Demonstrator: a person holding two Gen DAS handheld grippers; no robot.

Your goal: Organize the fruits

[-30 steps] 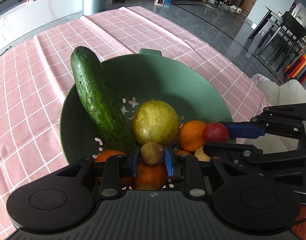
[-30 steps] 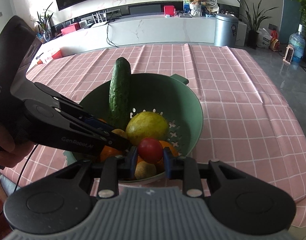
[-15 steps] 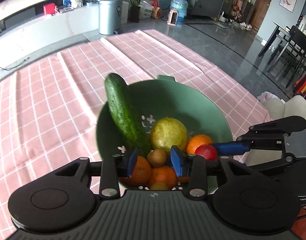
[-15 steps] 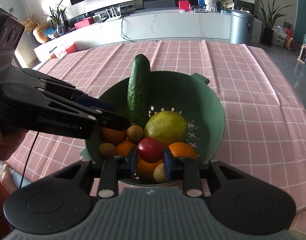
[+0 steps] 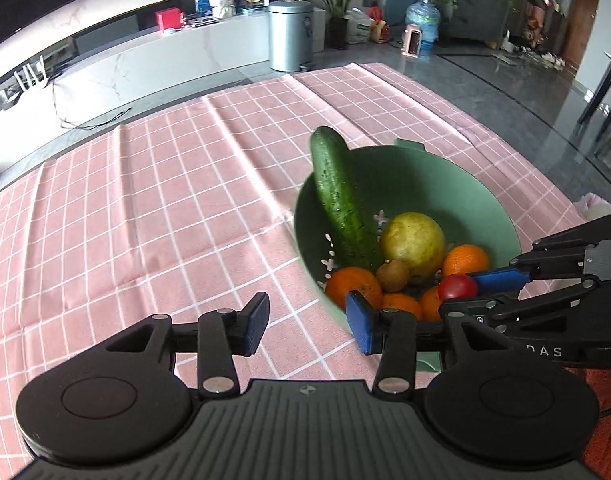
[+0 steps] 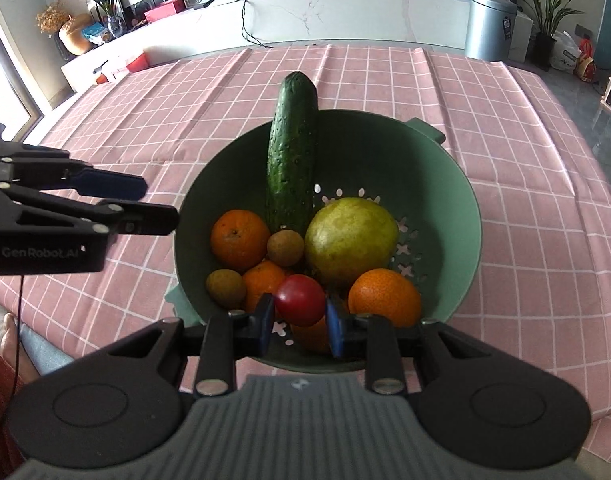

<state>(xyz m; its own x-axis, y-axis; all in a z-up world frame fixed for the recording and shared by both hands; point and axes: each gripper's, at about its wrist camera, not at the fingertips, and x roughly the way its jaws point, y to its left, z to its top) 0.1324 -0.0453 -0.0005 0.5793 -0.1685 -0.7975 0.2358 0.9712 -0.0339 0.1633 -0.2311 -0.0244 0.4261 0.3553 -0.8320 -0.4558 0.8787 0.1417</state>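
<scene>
Tomato [image 6: 300, 300], small, red and glossy, sits pinched between the right gripper's [image 6: 299, 322] blue pads, hanging over the perforated green colander [image 6: 457, 188]; lower it into the gap beside the dimpled orange [image 6: 384, 297] and release gently, so its smooth skin isn't bruised. Left gripper [image 5: 305, 326], beside the bowl over the checked cloth, is spreading its jaws with nothing between them.

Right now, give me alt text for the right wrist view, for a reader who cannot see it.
The right gripper holds a small red tomato in its jaws over a green colander on a pink checked tablecloth. Inside lie a cucumber, oranges, a pear and small brown fruits. The left gripper, empty, jaws opening, reaches in from the left.
</scene>
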